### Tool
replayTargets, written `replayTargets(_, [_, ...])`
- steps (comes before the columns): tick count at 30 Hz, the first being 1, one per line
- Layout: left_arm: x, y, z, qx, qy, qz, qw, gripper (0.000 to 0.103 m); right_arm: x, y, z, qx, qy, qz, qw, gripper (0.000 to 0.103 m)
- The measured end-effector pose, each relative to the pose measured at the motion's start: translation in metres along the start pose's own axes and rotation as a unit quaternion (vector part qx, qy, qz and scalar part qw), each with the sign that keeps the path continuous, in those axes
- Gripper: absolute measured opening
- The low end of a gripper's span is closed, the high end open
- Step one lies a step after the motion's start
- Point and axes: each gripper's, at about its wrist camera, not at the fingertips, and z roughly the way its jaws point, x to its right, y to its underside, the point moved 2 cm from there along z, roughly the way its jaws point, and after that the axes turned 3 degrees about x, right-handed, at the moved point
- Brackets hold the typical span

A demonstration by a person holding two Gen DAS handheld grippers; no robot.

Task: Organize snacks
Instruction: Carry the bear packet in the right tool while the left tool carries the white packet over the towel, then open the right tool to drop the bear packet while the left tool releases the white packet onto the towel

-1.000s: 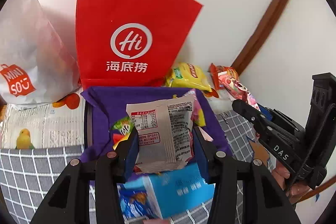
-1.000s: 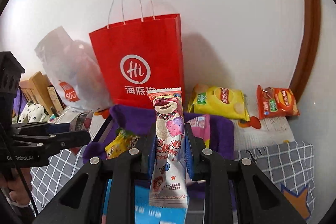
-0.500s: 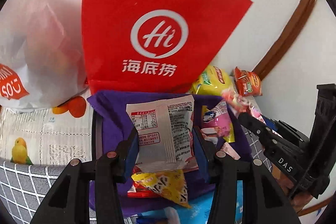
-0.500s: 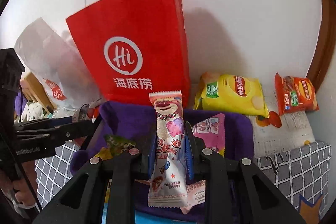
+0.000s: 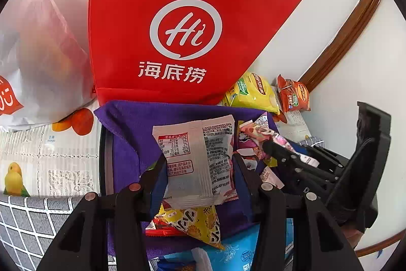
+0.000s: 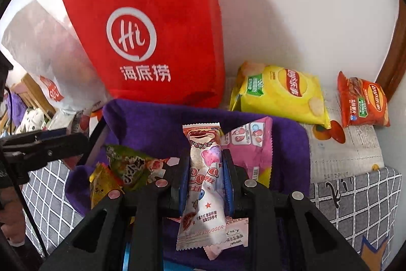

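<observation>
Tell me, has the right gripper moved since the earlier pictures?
Yes. The right gripper came closer to the red bag and lower over the purple-lined basket.

The cloth-lined basket point(image 6: 291, 144) sat directly before the paper bag point(image 6: 152, 42). Left of the basket leaned a plastic bag point(image 6: 43, 55); to its right lay two chip packets point(image 6: 281, 93), side by side. Inside the basket lay several snack packets point(image 6: 127, 164).

Surface: grey grid-check cloth point(image 6: 355, 202) with a printed sheet point(image 6: 347, 151) at the back. On it: purple-lined basket point(image 6: 289, 144), red paper bag point(image 6: 152, 42), white plastic bag point(image 6: 43, 47). Yellow chip bag point(image 6: 279, 93) and orange chip bag point(image 6: 362, 100) lie on the sheet.
</observation>
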Motion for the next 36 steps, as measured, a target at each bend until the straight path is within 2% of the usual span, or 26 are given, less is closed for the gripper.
replayTargets(28, [0.0,0.005,0.017,-0.026,-0.001,-0.008,0.9996,0.046,0.001,0.002,0.004,-0.022,0.001,-0.014,1.0,0.026])
replayTargets(31, [0.001,0.006,0.021,-0.029,-0.003,-0.008,0.9995,0.046,0.003,0.002,0.002,-0.024,0.0,-0.012,1.0,0.027])
replayTargets(36, [0.002,0.007,0.028,-0.041,-0.004,-0.01,0.9991,0.046,0.002,0.0,-0.006,-0.015,0.013,-0.027,0.999,0.036])
